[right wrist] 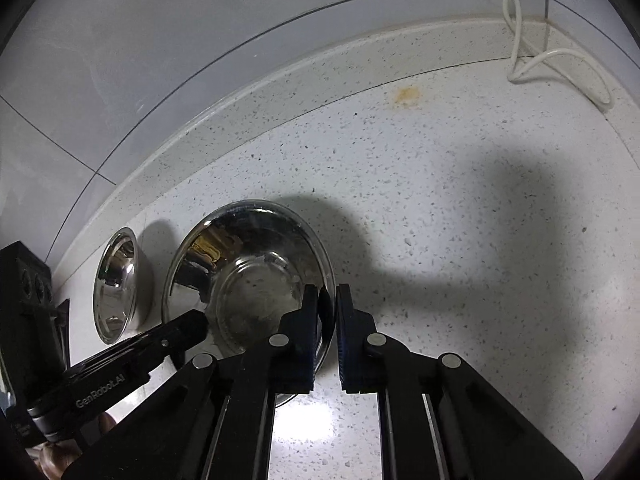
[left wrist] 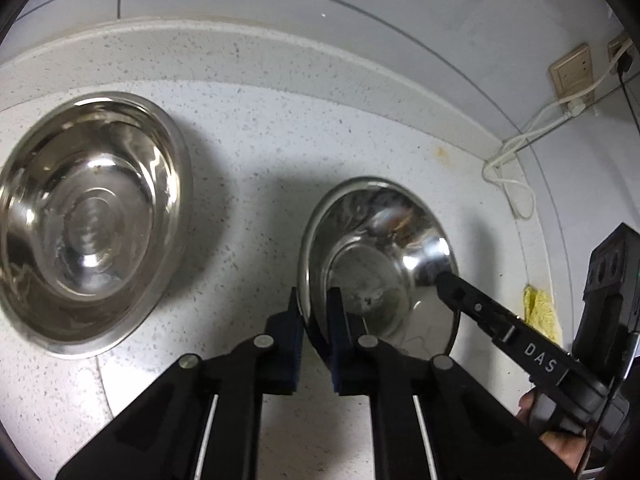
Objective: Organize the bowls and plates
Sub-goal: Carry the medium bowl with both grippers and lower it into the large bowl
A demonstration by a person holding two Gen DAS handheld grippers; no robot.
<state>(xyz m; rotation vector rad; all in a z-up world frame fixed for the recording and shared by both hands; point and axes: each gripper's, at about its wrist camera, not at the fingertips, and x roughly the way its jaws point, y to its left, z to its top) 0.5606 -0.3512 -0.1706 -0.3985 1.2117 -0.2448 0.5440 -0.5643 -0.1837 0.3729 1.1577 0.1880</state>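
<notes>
Speckled white countertop [left wrist: 260, 152] below a tiled wall. Left gripper [left wrist: 314, 312] and right gripper [right wrist: 328, 312] each pinch opposite rims of the smaller steel bowl [left wrist: 380, 264]. A larger steel bowl [left wrist: 88, 220] sits well left of it.

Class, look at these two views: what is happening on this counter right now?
A person holds a gripper in each hand. The left gripper and the right gripper are both shut on opposite sides of the small bowl's rim, one pad inside and one outside. A large bowl sits apart on the counter, untouched.
</notes>
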